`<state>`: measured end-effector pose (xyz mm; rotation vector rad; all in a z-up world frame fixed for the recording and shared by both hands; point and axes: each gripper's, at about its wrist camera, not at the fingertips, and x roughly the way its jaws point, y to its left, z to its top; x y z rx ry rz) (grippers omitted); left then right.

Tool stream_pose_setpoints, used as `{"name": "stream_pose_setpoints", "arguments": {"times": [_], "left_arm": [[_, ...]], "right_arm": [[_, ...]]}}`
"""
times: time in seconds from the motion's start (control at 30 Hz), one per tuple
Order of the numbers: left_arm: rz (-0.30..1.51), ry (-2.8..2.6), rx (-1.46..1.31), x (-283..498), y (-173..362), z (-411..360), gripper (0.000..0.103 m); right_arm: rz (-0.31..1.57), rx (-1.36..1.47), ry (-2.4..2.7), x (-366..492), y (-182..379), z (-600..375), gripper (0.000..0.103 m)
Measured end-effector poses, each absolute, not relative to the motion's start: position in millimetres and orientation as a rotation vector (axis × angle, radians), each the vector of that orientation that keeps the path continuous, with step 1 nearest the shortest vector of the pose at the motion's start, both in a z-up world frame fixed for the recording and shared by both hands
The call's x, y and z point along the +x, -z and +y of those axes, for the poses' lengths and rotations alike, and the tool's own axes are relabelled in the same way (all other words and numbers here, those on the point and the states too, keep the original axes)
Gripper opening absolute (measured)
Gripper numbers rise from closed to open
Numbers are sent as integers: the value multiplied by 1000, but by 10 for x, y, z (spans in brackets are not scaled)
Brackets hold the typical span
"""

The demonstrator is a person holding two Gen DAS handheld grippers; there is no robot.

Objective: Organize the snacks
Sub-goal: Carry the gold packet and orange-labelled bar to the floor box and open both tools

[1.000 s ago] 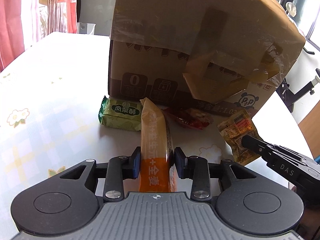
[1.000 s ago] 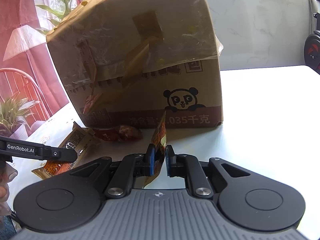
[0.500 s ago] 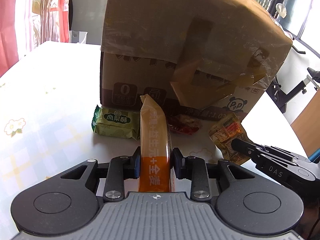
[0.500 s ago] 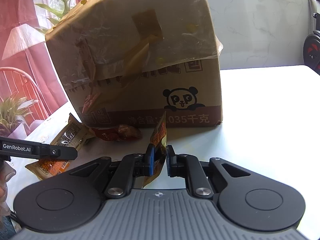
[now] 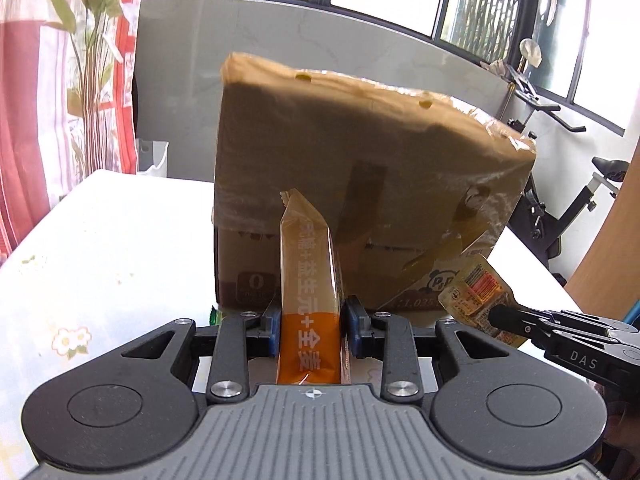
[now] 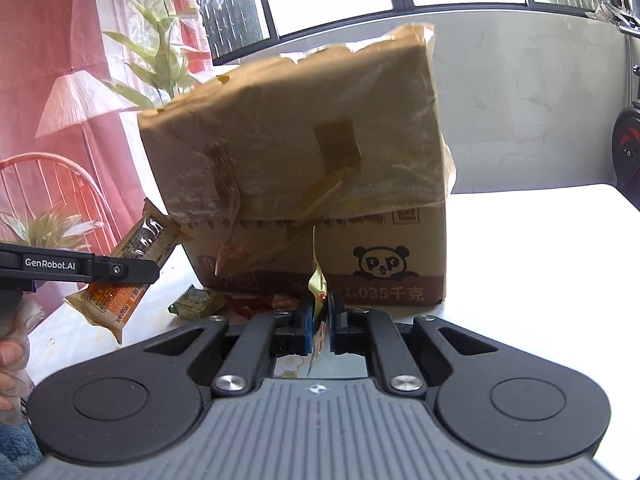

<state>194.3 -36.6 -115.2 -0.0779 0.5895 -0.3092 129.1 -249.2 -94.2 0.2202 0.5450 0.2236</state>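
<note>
Snacks lifted before a taped box (image 5: pixel 360 168) on the counter (image 5: pixel 100 240); left hand-held gripper (image 5: pixel 310 330) clamps an orange bar (image 5: pixel 308 280); right hand-held gripper (image 6: pixel 319 320) pinches a yellow packet (image 5: pixel 476 296).

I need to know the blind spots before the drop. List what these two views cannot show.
- Inside of the cardboard box: both views, its raised flap blocks the opening.
- Green snack: left view, only a sliver behind the left tongs.
- Red snack: right view, partly behind the right tongs.
- Thin yellow packet in the right tongs: right view, seen edge-on, print unreadable.
- Orange bar: lower end cut off by the tongs body.
</note>
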Motion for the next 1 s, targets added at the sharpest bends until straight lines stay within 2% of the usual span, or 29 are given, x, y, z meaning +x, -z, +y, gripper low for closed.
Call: {"name": "stream_pose_setpoints", "arguments": {"times": [0.4, 0.63, 0.8, 1.0], "left_arm": [[405, 405, -37, 1948, 481, -476, 33], [332, 464, -69, 2413, -13, -715, 33], [356, 476, -81, 2923, -164, -988, 33], [462, 430, -26, 3468, -15, -1289, 33]], "right_arm": [[341, 232, -273, 1247, 169, -2530, 8], [255, 214, -291, 1749, -400, -2527, 8], [296, 161, -235, 2385, -561, -2426, 8], [454, 213, -116, 3028, -353, -2413, 8]]}}
